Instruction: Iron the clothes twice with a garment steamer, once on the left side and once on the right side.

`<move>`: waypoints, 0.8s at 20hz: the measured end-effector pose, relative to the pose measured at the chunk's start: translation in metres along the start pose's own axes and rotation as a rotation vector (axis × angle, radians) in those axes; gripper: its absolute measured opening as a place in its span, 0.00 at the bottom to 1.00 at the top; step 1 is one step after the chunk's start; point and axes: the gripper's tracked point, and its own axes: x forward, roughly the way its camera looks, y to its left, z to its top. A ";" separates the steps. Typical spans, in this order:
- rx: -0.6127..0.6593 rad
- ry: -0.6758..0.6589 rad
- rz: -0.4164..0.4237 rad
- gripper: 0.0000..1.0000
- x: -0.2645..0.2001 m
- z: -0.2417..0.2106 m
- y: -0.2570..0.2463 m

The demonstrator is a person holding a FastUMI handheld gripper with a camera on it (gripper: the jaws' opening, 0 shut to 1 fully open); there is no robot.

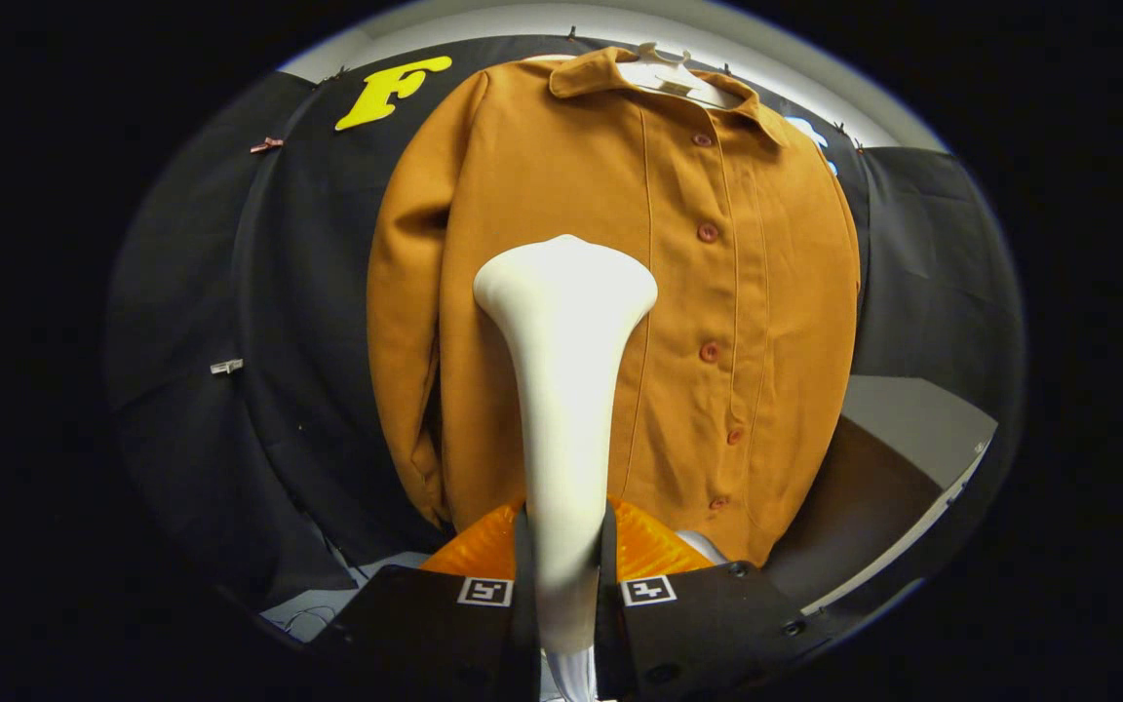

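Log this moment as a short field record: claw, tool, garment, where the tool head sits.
claw: claw shut on the steamer's handle, one finger on each side
tool: white garment steamer, held upright, head flared at the top
garment: brown button-up jacket on a white hanger, buttoned
head position: in front of the jacket panel beside the button row; contact cannot be told
backdrop: black cloth wall

The fingers (566, 570) are clamped on the handle of the garment steamer (564, 390), whose wide head stands up directly ahead and blocks the middle line. Beyond it hangs the brown jacket (620, 292) on a white hanger (664, 73), closing off the centre. Open room lies either side of the jacket, bounded by the black cloth wall (922, 263). A counter (903, 429) edge intrudes low beside the hem.
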 end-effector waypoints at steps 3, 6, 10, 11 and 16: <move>0.012 0.040 -0.001 0.26 0.000 -0.038 -0.002; 0.013 0.078 0.002 0.26 0.002 -0.068 -0.003; -0.003 0.119 0.009 0.25 0.004 -0.108 -0.009; -0.008 0.127 0.013 0.26 0.005 -0.118 -0.011; -0.019 0.157 0.016 0.26 -0.007 -0.152 -0.037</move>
